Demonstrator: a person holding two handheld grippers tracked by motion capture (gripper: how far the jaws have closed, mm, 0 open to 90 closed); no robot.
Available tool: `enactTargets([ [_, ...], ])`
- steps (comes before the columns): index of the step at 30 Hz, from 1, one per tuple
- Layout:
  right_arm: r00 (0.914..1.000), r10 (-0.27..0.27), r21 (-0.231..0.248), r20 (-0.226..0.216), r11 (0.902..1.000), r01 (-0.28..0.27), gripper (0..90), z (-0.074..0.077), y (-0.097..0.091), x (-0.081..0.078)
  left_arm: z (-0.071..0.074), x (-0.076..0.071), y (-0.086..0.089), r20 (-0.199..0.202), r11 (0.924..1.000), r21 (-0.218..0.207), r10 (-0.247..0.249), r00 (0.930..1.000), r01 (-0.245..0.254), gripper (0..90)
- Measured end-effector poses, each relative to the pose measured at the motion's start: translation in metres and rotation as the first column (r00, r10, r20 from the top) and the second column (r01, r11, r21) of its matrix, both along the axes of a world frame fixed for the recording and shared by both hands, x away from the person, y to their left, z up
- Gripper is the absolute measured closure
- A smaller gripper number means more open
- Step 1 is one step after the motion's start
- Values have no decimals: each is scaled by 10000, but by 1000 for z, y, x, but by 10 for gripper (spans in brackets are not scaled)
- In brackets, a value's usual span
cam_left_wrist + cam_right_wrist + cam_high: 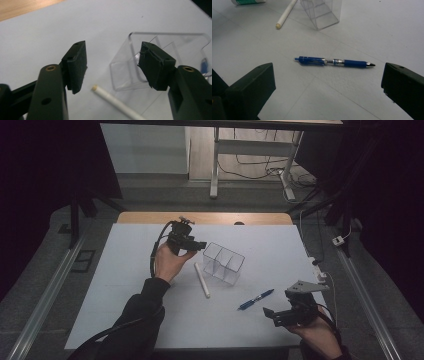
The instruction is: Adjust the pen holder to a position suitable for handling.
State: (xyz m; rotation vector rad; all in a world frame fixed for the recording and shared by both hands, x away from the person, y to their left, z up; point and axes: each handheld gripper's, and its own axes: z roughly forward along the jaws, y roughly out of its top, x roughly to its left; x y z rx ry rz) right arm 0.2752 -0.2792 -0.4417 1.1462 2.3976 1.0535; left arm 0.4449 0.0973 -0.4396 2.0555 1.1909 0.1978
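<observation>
A clear plastic holder with compartments stands mid-table. Just left of it my left gripper hovers with its jaws apart and nothing between the pads. A white stick lies in front of the holder. A blue pen lies on the sheet to the right of the stick. My right gripper is near the front right edge, open, facing the pen from a short way off.
A white sheet covers the table, whose wooden edge shows at the far side. The end of a white and green tube lies near the stick. Desk legs and cables stand on the floor beyond.
</observation>
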Motion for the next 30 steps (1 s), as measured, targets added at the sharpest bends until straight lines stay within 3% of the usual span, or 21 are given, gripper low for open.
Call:
enactTargets([
  [3,10000,11,-2,-27,10000,-11,0,1,6,7,-10,0,7,28,9999,113,-117,9999,117,401],
  [5,10000,-9,135,-37,9999,10,41,2,10,13,-16,0,9,187,9987,416,-294,9994,286,440],
  [7,10000,70,473,8,9989,-70,104,3,17,24,-24,-2,8,201,9954,822,-518,9985,500,542],
  [11,9994,335,587,-55,9977,-332,203,2,27,42,-33,-4,2,218,9895,1208,-832,9963,800,686],
  [14,9985,533,537,-95,9972,-527,277,0,33,50,-37,-4,-1,167,9887,1211,-911,9957,884,742],
  [16,9969,774,442,-112,9961,-769,422,-3,41,64,-41,-3,-3,70,9900,1056,-950,9955,937,829],
  [17,9969,774,442,-112,9961,-769,422,-3,41,64,-43,-3,-3,35,9900,1048,-954,9954,945,829],
  [18,9946,1013,431,-206,9940,-1003,527,-4,47,75,-47,-2,-4,-62,9905,957,-990,9951,991,878],
  [19,9946,1013,431,-206,9940,-1003,527,-4,47,75,-47,-2,-4,-62,9905,957,-990,9951,991,883],
  [20,9934,1140,260,-108,9932,-1137,642,-6,53,86,-50,-2,-6,-73,9903,960,-1003,9949,1005,885],
  [24,9891,1443,187,-301,9894,-1438,850,-13,66,106,-54,-2,-7,-89,9896,953,-1070,9942,1074,886],
  [26,9905,1320,9,-390,9912,-1320,900,-16,69,113,-55,-2,-9,-80,9901,885,-1090,9940,1093,886],
  [30,9931,937,-122,-701,9954,-948,900,-22,69,123,-57,-1,-14,45,9905,666,-1207,9927,1201,886],
])
